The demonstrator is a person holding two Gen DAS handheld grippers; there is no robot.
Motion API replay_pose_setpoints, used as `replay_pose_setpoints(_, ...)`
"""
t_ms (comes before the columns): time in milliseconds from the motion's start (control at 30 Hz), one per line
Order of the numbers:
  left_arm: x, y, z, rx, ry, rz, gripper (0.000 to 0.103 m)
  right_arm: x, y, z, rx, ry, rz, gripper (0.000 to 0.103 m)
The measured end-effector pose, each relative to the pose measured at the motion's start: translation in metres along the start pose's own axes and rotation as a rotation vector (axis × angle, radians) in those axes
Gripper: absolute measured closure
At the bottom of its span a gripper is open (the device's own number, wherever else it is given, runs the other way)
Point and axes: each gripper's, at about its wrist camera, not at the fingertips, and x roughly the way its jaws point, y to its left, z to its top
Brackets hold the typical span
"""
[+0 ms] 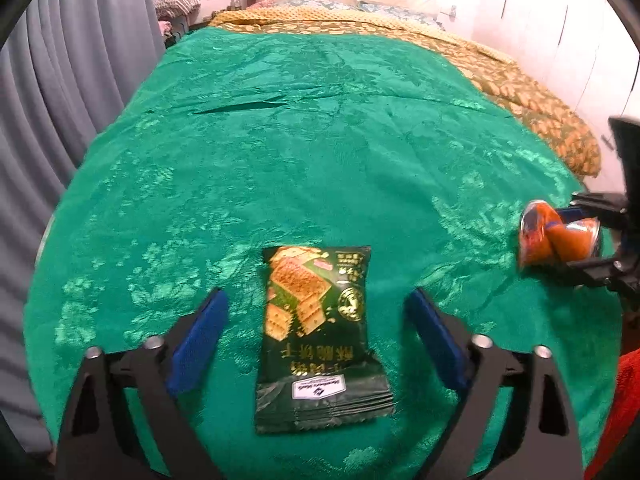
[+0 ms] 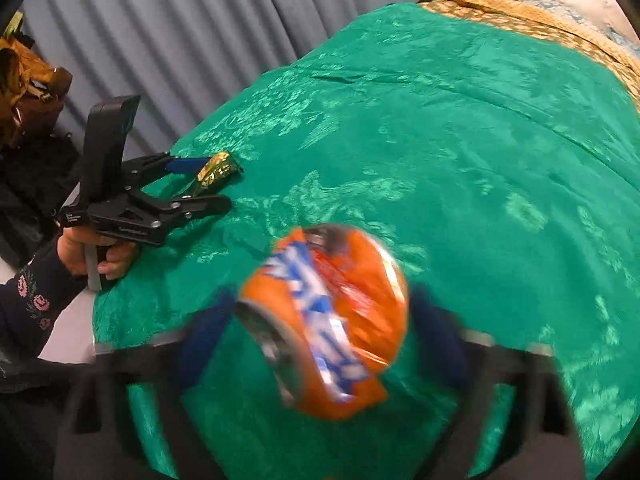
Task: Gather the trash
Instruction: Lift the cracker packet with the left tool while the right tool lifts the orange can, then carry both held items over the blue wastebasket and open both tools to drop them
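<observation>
Setting: a bed [image 1: 320, 128] under a green patterned cover, grey curtains [image 1: 60, 100] along its far side.
Left gripper [image 1: 316, 308]: its blue pads stand apart on either side of a dark green cracker packet [image 1: 316, 332], touching neither side of it.
Packet: lies flat on the cover near the bed's near edge, printed side up, crimped end toward the camera.
Right gripper [image 2: 320, 312]: its fingers flank a crushed orange soda can [image 2: 324, 328]. The view is smeared by motion, so it cannot be told whether the pads press on the can or only stand beside it (the left wrist view shows it between the fingers, also blurred).
Can: close to the bed's right edge, lying on its side, dented, silver end showing.
Person: a hand [image 2: 96, 252] in a dark flowered sleeve [image 2: 28, 304] holds the left gripper's handle.
Step in hand: judged as the grasping stage, each gripper lined up on one piece of trash.
Next move: the left fingers should close on the packet's narrow sides low enough to catch thin foil; the right should pinch firmly across the can's dented body, as a rounded can may roll or slip.
</observation>
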Motion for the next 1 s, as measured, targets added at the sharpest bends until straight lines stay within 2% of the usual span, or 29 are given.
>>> replay_pose_setpoints(33,-0.002,0.0,-0.001,0.002,-0.004,0.011,0.027,-0.004,0.005,0.001,-0.008,-0.006,0.001,0.033)
replay_pose_setpoints(100,-0.007,-0.001,-0.004,0.0,-0.017,0.015,0.049,-0.019,0.022,0.002,-0.03,-0.039,-0.013,0.033)
replay_pose_setpoints(133,-0.01,-0.002,-0.006,-0.004,-0.022,0.016,0.054,-0.028,0.03,0.002,-0.034,-0.058,-0.022,0.033)
replay_pose_setpoints(167,-0.013,-0.002,-0.007,-0.012,-0.022,0.026,0.063,-0.036,0.037,0.002,-0.036,-0.076,-0.039,0.033)
replay_pose_setpoints(200,-0.015,-0.002,-0.008,-0.021,-0.021,0.031,0.066,-0.046,0.045,0.0,-0.038,-0.099,-0.082,0.033)
replay_pose_setpoints(267,-0.024,-0.002,-0.011,-0.058,-0.019,-0.002,0.069,-0.062,0.057,-0.007,-0.013,-0.136,-0.158,0.033)
replay_pose_setpoints(333,-0.037,-0.009,-0.017,-0.091,-0.028,-0.039,0.069,-0.071,0.06,-0.016,0.031,-0.156,-0.191,0.033)
replay_pose_setpoints(500,-0.066,-0.059,-0.031,-0.064,-0.056,-0.052,0.07,-0.081,0.066,-0.044,0.137,-0.196,-0.273,0.033)
replay_pose_setpoints(600,-0.078,-0.091,-0.036,-0.033,-0.077,-0.053,0.07,-0.09,0.062,-0.061,0.22,-0.224,-0.28,0.033)
replay_pose_setpoints(733,-0.088,-0.126,-0.039,0.018,-0.104,-0.037,0.07,-0.106,0.062,-0.075,0.258,-0.25,-0.308,0.033)
replay_pose_setpoints(1000,-0.097,-0.169,-0.034,0.112,-0.141,-0.033,0.071,-0.134,0.063,-0.104,0.307,-0.297,-0.345,0.033)
